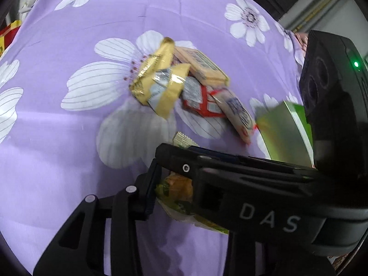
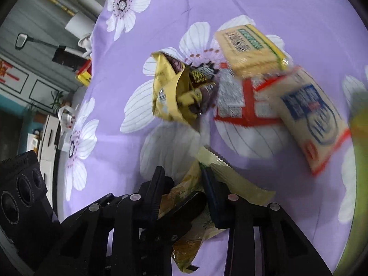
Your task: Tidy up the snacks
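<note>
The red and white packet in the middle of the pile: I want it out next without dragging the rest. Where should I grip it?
Probably the red and white packet is best gripped at its near edge, the only free one. The cream box overlaps its far end, the blue-printed packet one side and the yellow bag the other. Come in low over the purple cloth and slide it toward you.

blk plastic gripper (image 2: 184,179), silver screws, white "das" lettering
</note>
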`<action>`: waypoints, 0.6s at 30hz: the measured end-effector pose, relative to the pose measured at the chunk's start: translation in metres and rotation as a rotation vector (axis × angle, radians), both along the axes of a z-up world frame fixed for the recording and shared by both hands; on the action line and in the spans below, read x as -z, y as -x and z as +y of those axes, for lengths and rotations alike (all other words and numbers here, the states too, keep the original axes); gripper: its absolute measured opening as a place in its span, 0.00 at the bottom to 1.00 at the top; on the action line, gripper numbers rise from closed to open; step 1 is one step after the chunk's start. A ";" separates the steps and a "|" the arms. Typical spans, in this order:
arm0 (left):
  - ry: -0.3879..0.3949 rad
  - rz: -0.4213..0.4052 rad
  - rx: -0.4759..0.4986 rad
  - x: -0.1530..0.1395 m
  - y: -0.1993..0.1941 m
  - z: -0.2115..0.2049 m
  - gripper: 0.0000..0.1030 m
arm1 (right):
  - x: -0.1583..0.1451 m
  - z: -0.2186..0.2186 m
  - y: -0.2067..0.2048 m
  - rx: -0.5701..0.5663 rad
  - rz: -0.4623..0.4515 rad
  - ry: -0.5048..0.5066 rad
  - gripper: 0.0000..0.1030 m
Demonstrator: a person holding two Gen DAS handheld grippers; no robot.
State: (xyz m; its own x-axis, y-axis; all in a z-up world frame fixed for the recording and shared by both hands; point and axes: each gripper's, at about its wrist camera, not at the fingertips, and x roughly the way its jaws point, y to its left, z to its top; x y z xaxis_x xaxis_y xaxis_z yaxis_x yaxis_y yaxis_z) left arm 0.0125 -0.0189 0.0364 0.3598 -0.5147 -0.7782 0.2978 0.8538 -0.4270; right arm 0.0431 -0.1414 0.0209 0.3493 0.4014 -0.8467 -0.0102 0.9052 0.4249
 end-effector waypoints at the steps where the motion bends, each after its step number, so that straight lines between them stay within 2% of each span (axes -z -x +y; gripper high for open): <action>1: -0.008 -0.011 0.014 -0.003 0.006 -0.004 0.35 | -0.002 -0.004 0.007 0.014 -0.007 -0.010 0.37; 5: -0.022 -0.095 0.066 -0.020 0.031 -0.020 0.35 | -0.016 -0.021 0.038 0.071 -0.082 -0.041 0.37; 8: 0.006 -0.124 0.107 -0.028 0.043 -0.028 0.35 | -0.027 -0.030 0.057 0.114 -0.119 -0.025 0.37; 12: 0.013 -0.191 0.109 -0.042 0.059 -0.035 0.35 | -0.045 -0.038 0.077 0.135 -0.182 -0.016 0.37; 16: 0.055 -0.248 0.108 -0.059 0.070 -0.044 0.34 | -0.065 -0.041 0.093 0.146 -0.236 0.014 0.37; 17: 0.063 -0.272 0.103 -0.067 0.073 -0.050 0.32 | -0.073 -0.043 0.098 0.148 -0.259 0.019 0.37; 18: 0.080 -0.281 0.105 -0.071 0.076 -0.052 0.20 | -0.079 -0.045 0.102 0.150 -0.281 0.016 0.37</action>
